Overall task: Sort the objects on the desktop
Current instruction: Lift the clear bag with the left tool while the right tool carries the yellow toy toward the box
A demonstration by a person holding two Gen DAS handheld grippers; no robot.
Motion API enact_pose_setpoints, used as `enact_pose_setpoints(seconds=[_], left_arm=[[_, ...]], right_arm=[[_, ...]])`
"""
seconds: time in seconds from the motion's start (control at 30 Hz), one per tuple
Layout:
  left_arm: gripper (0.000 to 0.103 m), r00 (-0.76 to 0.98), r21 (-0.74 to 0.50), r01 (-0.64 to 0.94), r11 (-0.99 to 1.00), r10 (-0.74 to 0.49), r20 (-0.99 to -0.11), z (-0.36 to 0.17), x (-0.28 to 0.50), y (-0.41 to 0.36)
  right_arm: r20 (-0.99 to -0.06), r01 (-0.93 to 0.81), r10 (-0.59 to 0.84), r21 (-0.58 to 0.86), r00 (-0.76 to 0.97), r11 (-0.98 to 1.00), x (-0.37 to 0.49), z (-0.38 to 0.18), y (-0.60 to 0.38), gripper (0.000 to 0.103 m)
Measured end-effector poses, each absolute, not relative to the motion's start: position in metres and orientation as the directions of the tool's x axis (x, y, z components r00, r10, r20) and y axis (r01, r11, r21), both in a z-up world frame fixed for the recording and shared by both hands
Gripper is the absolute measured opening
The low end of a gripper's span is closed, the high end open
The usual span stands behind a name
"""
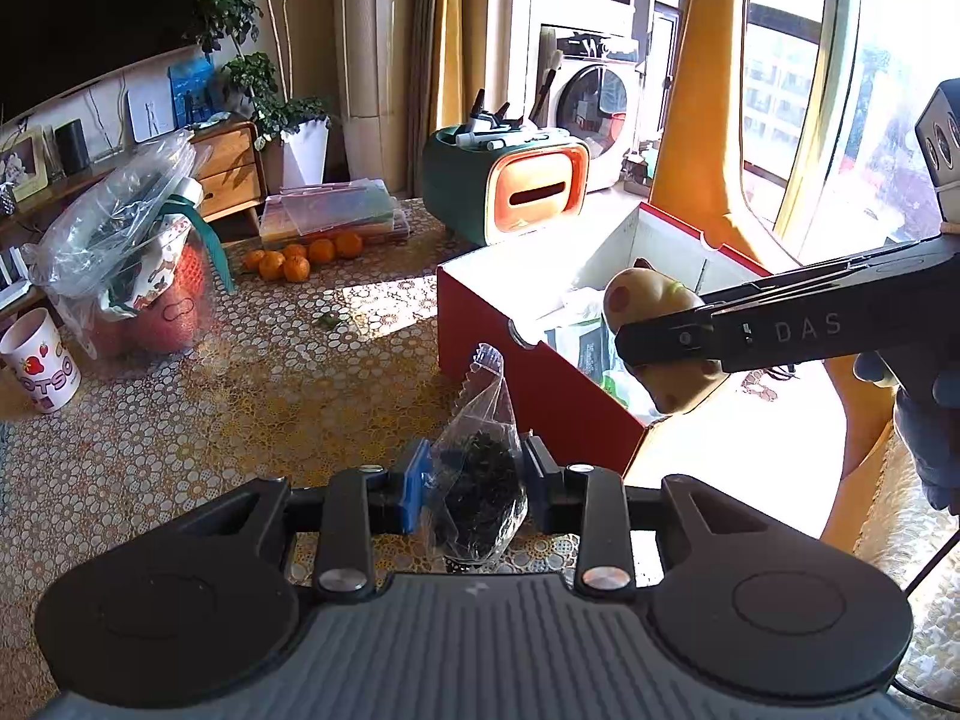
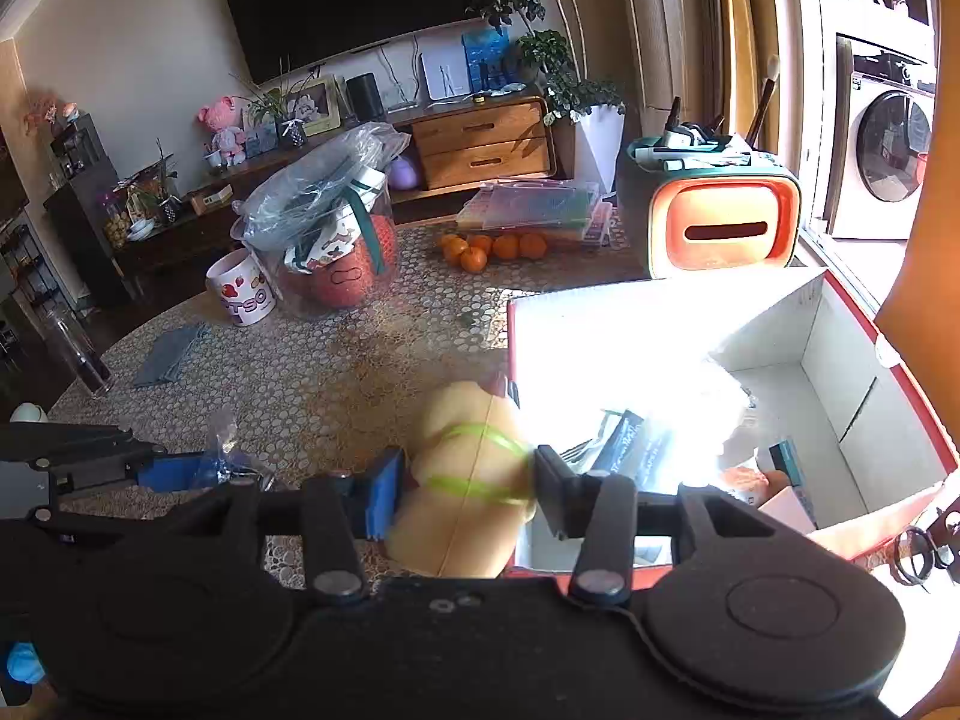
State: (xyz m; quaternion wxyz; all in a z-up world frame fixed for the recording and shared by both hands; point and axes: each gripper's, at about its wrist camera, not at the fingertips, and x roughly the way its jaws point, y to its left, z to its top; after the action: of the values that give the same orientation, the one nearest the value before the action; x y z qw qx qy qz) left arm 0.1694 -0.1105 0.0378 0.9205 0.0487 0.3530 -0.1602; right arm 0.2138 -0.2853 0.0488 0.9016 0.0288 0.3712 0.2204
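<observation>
We carry a tan toy figure [image 2: 462,480] with a green band, clamped across its middle by the right gripper [image 2: 465,492], its long axis running away from us toward the far side. It hangs at the near-left corner of the open red box [image 2: 912,360], with the opening just to its right and slightly farther off. Our left gripper [image 1: 474,486] is pinched narrow on a clear bag of dark leaves [image 1: 480,474], which stands upright between the pads. It sits left of the box's near corner, above the patterned tablecloth [image 1: 180,420]. We judge the right hand nearer the opening, so the toy should drop first.
</observation>
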Motion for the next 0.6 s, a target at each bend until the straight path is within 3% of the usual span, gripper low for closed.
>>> enact_pose_setpoints(seconds=[0.6], left_arm=[[0.032, 0.661, -0.02, 0.441, 0.897, -0.34, -0.669, 0.05, 0.206, -0.189]], right_arm=[[-0.645, -0.205, 0.29, 0.206, 0.707, 0.957, 0.237, 0.045, -0.384, 0.046]])
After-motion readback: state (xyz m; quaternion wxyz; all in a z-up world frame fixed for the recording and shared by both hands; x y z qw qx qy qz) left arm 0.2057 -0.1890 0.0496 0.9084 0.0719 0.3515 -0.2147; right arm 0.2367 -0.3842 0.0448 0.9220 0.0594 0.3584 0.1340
